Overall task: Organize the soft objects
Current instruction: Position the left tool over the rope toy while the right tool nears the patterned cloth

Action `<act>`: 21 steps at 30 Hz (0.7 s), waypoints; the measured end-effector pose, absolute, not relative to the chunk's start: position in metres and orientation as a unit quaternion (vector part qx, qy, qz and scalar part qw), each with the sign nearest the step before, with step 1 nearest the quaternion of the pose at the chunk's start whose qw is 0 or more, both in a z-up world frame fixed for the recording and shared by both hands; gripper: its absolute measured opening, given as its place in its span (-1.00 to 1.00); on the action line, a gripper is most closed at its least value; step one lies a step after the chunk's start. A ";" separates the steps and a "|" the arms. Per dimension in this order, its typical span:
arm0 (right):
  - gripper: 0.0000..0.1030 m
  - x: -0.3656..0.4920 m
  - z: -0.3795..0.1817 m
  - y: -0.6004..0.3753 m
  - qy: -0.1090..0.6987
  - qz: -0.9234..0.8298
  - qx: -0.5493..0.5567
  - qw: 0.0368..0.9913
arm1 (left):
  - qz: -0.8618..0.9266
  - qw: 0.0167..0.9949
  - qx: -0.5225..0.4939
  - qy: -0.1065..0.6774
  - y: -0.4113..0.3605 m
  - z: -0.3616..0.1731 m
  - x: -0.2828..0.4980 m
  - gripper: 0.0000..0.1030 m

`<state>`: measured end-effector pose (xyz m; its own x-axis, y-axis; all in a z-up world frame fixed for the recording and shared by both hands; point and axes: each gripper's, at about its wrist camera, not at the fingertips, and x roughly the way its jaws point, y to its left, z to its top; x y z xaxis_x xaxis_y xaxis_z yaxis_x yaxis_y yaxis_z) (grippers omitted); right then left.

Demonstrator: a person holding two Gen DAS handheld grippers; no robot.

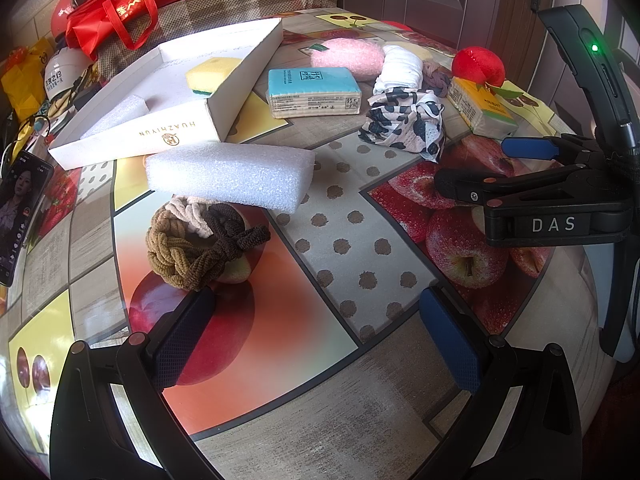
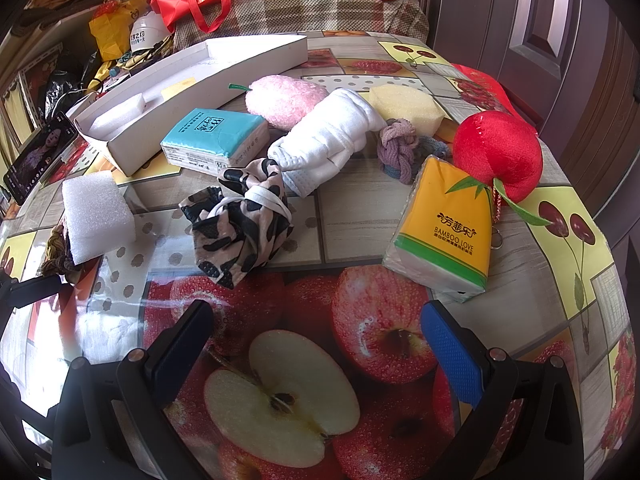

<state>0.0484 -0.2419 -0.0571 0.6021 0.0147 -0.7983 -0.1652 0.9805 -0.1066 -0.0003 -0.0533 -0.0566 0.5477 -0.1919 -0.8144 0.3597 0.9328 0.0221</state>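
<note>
Sorting barely begun: we hold both grippers, left gripper [image 1: 316,332] and right gripper [image 2: 320,344], with fingers wide and empty; yellow-green rectangular sponge [image 1: 212,76] boxed in the white cardboard box [image 1: 168,136] ahead; most soft items remain loose.

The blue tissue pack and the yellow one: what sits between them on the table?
In the right wrist view, a rolled white cloth and a spotted cloth bundle lie between the blue tissue pack and yellow tissue pack.
</note>
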 end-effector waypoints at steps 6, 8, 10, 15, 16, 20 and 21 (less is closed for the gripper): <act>1.00 0.049 -0.057 -0.242 0.443 0.051 -0.085 0.891 | -0.157 0.875 0.094 0.449 -0.053 -0.057 0.000 0.99; 1.00 0.049 -0.057 -0.242 0.443 0.051 -0.085 0.891 | -0.157 0.875 0.093 0.449 -0.053 -0.056 0.000 0.99; 1.00 0.049 -0.057 -0.242 0.443 0.051 -0.085 0.891 | -0.157 0.875 0.093 0.449 -0.053 -0.057 0.000 0.99; 1.00 0.049 -0.057 -0.242 0.443 0.051 -0.085 0.891 | -0.157 0.875 0.093 0.449 -0.053 -0.057 -0.001 0.99; 1.00 0.049 -0.057 -0.241 0.443 0.051 -0.085 0.891 | -0.157 0.875 0.094 0.449 -0.054 -0.057 -0.001 0.99; 1.00 0.051 -0.057 -0.241 0.444 0.050 -0.088 0.890 | -0.158 0.875 0.093 0.449 -0.053 -0.057 0.000 0.99; 1.00 0.053 -0.058 -0.240 0.443 0.052 -0.090 0.890 | -0.158 0.875 0.093 0.449 -0.053 -0.057 0.001 0.99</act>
